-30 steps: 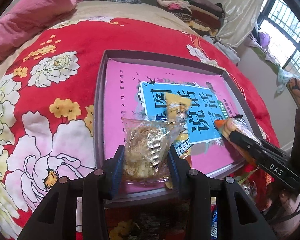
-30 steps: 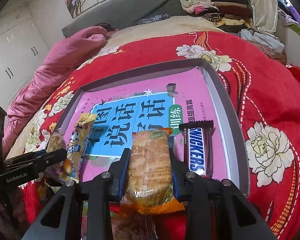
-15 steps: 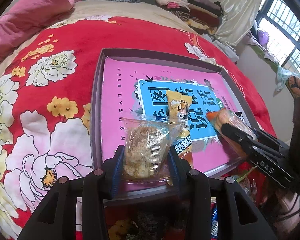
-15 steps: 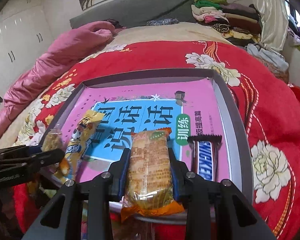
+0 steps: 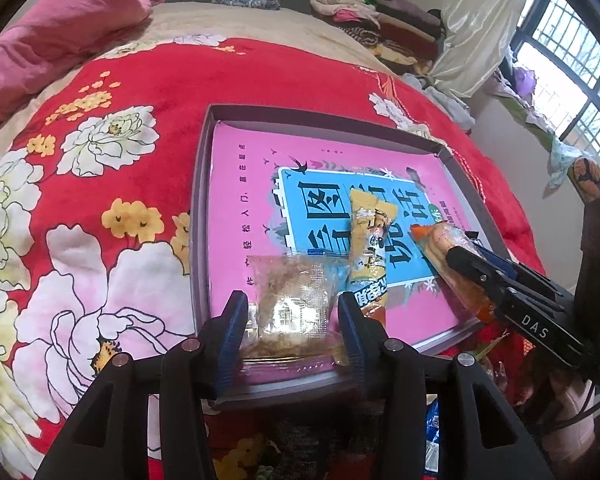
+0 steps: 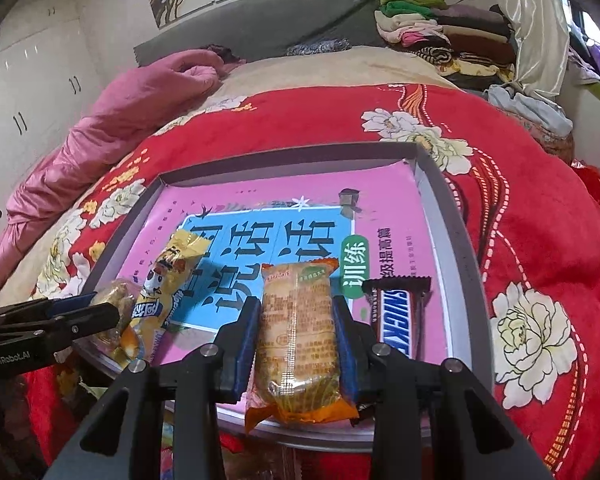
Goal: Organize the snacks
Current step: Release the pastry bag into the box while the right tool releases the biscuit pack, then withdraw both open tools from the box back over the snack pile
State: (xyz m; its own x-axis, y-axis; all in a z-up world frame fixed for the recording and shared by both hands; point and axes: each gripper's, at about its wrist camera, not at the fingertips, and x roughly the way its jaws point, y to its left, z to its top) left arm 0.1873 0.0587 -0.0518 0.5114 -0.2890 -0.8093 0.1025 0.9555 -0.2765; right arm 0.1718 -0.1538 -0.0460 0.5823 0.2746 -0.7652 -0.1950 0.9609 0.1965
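A shallow grey tray (image 5: 198, 208) lined with a pink and blue book cover lies on the red flowered bedspread. My left gripper (image 5: 292, 312) hangs over the tray's near edge and its jaws are opening. A clear packet of pale crumbly snack (image 5: 288, 288) lies between them with a small gap at each pad. My right gripper (image 6: 296, 320) is shut on an orange-ended cake packet (image 6: 298, 304), held over the tray's near edge. A yellow snack stick (image 5: 370, 240) lies in the tray between the two grippers. A Snickers bar (image 6: 396, 320) lies to the right of the cake packet.
A pink quilt (image 6: 112, 120) is bunched at the bed's far left. Folded clothes (image 6: 440, 32) are stacked at the far right by a window (image 5: 572, 80). More snack wrappers show dimly below the tray's near edge (image 5: 432, 432).
The left jaws have spread and the clear packet has sunk onto the tray. The right gripper keeps its hold on the cake packet and has shifted only slightly.
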